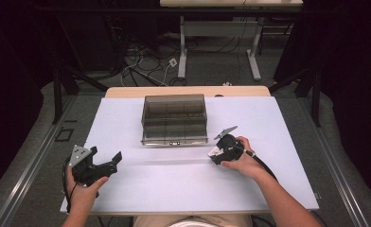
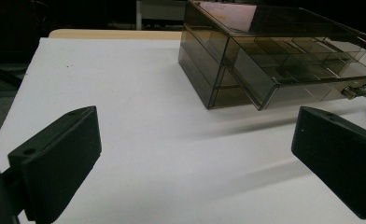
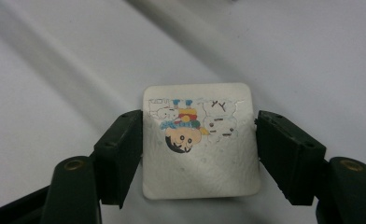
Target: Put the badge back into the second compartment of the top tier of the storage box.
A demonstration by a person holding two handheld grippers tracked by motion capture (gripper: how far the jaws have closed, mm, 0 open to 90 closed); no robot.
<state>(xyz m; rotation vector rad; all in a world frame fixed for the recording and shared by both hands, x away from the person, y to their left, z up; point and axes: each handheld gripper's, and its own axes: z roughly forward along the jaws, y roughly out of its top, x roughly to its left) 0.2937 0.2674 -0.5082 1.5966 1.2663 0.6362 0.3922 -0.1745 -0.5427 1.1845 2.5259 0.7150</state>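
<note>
Right gripper view shows the right gripper (image 3: 197, 149) clamped across a small white cartoon card (image 3: 200, 144), low over the table (image 1: 127, 189) just right of the smoked drawer box (image 1: 174, 118). Left gripper (image 1: 105, 158) waits wide and empty, near left. Advice: keep the card level, lift squarely, and aim for the pulled-out drawer (image 2: 307, 74).

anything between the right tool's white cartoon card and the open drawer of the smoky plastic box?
Nothing visible. The right tool grips the white square cartoon card; bare white tabletop lies between it and the smoky clear plastic drawer box, whose drawer stands pulled out.
</note>
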